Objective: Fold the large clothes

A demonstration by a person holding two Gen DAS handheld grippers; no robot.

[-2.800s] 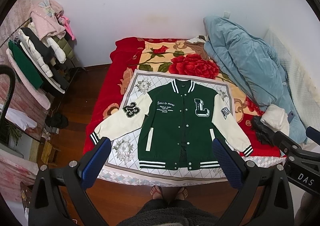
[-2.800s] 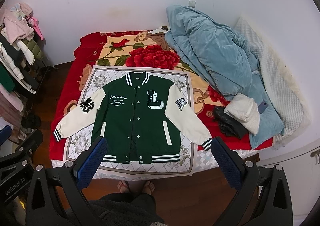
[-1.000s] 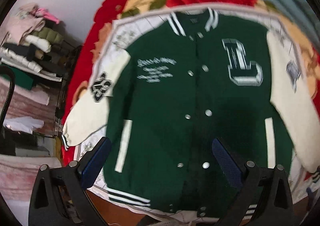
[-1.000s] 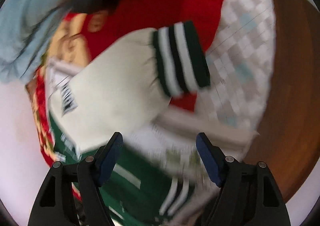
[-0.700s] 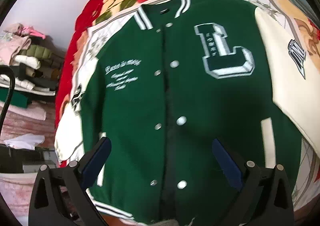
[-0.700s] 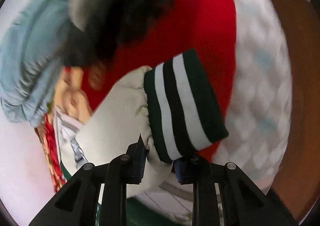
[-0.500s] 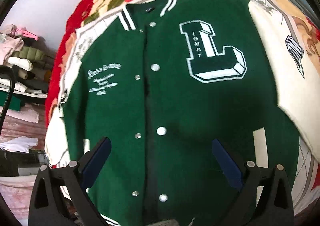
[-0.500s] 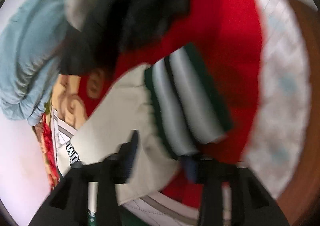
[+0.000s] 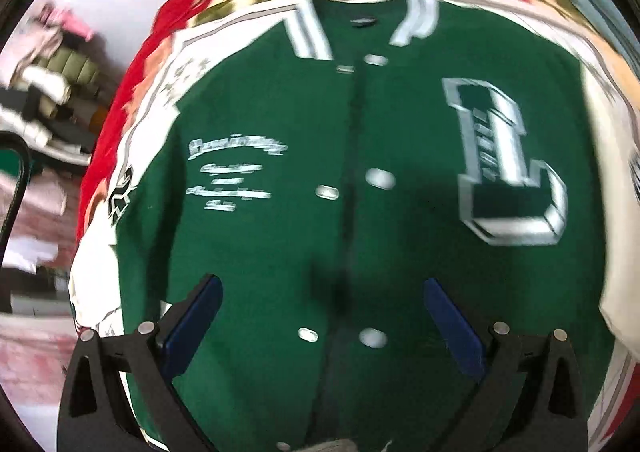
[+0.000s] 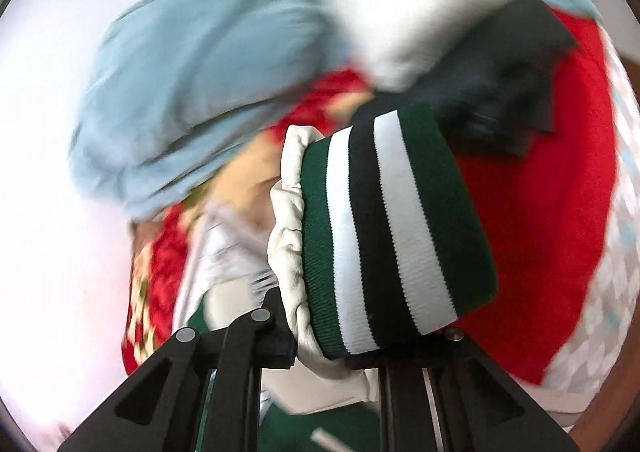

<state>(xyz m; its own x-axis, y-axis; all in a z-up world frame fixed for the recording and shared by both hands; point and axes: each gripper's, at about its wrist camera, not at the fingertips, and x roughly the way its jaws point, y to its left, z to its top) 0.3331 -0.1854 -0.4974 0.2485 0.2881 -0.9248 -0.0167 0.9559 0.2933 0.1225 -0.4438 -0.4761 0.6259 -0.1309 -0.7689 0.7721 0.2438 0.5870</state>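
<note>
A green varsity jacket (image 9: 360,212) with cream sleeves, a big "L" patch and snap buttons lies front up on the bed. My left gripper (image 9: 324,316) is open and hovers just above the jacket's middle, its blue pads either side of the button placket. My right gripper (image 10: 332,348) is shut on the jacket's cream sleeve at its green, white and black striped cuff (image 10: 392,228), holding it lifted above the bed.
A red floral blanket (image 10: 552,212) covers the bed. A light blue duvet (image 10: 192,64), a white cloth and a dark garment (image 10: 508,84) lie behind the cuff. A clothes rack (image 9: 48,92) stands at the left. Wooden floor shows at the bed's edge.
My right gripper closed on the sleeve cuff and has lifted it. My left gripper has dropped closer to the jacket's front and shifted a little toward its left side.
</note>
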